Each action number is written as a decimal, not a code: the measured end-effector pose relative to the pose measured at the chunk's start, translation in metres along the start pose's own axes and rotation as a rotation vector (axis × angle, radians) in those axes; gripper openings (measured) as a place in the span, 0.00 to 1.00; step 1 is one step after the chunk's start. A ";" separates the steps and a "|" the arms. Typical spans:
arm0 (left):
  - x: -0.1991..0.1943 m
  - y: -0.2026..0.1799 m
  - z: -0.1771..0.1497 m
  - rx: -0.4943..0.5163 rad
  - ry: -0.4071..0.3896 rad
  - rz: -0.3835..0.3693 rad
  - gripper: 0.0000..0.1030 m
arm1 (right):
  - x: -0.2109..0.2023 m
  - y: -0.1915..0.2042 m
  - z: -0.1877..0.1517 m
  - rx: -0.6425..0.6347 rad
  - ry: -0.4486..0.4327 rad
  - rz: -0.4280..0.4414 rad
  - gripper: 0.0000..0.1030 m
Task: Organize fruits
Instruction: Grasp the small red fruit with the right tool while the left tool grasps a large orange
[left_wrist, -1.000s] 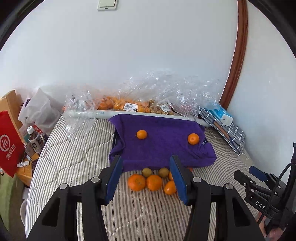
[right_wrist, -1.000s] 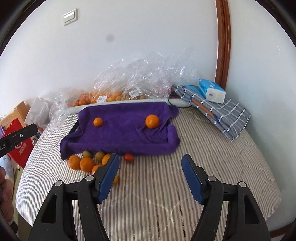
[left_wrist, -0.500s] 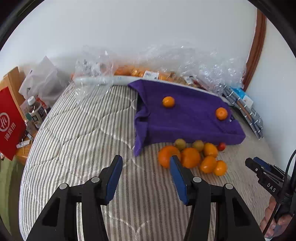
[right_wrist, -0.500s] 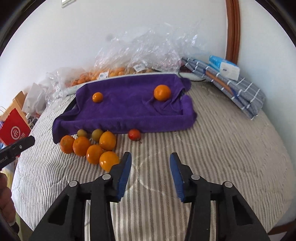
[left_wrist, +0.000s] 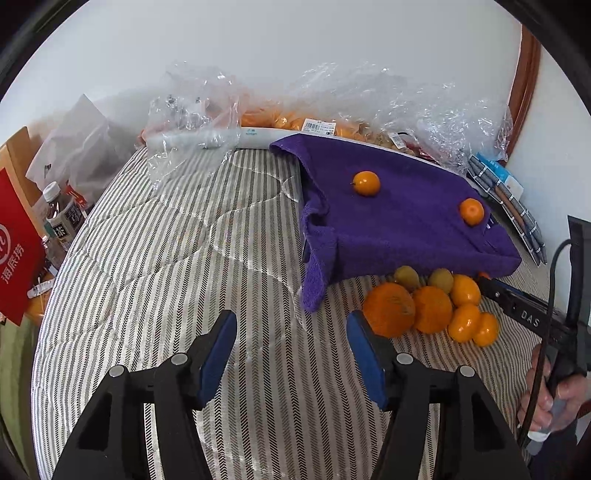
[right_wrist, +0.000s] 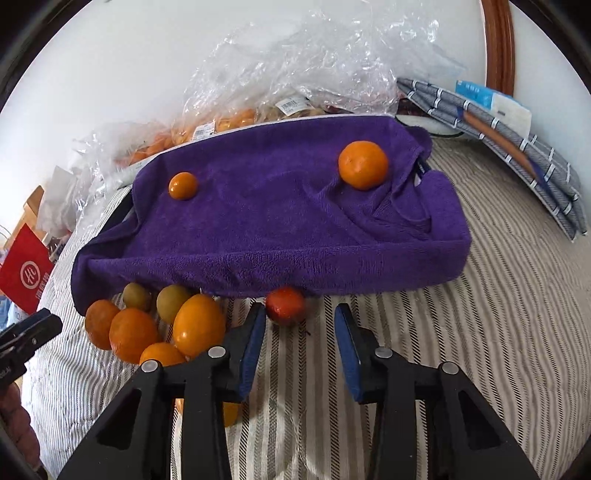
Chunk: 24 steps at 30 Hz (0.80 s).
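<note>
On the striped mattress (left_wrist: 155, 280) a purple towel (right_wrist: 280, 221) is spread over a low raised shape, and 2 orange fruits are seen on top of it: a small one (right_wrist: 183, 185) toward the left and a larger one (right_wrist: 363, 164) toward the right. At the towel's near edge a cluster of loose fruit (left_wrist: 428, 306) is gathered on the mattress, made up of several oranges with 2 greenish fruits (right_wrist: 155, 301) tucked against the towel. A small red fruit (right_wrist: 285, 306) is set apart from the cluster, touching the towel's front edge.

The left gripper (left_wrist: 291, 345) is held over bare mattress, its jaws opening and nothing between them; the largest orange (left_wrist: 388, 310) lies just beside the outside of its right finger. The right gripper (right_wrist: 300, 338) is pointed at the red fruit, its jaws closing with a gap between the blue pads; the fruit sits just beyond the fingertips, nearer the left finger, and is not pressed by either pad. A hand (left_wrist: 554, 395) on the right gripper's handle is visible at the edge of the left wrist view.

Against the wall, clear plastic bags (right_wrist: 314, 62) holding more oranges are piled behind the towel, with a folded checked cloth (right_wrist: 517, 151) to their right and a red bag (left_wrist: 14, 251) off the mattress's left side.
</note>
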<state>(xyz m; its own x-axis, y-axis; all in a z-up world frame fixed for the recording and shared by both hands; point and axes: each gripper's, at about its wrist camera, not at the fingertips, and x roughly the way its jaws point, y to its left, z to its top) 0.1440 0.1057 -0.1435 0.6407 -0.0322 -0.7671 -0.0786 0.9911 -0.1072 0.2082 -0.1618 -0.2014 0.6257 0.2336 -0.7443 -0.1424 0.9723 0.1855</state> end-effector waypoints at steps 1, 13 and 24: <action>0.001 0.000 0.000 -0.001 -0.001 -0.003 0.58 | 0.001 0.000 0.001 -0.003 -0.006 -0.003 0.34; 0.009 -0.032 -0.003 0.021 0.010 -0.163 0.58 | -0.027 -0.002 -0.016 -0.068 -0.038 -0.007 0.23; 0.031 -0.046 0.001 -0.011 0.057 -0.171 0.49 | -0.052 -0.033 -0.048 -0.040 -0.035 -0.026 0.23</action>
<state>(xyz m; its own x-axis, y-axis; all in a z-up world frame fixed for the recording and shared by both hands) 0.1683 0.0590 -0.1620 0.6014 -0.2073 -0.7716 0.0189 0.9692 -0.2456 0.1434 -0.2057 -0.1993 0.6555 0.2085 -0.7258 -0.1559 0.9778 0.1401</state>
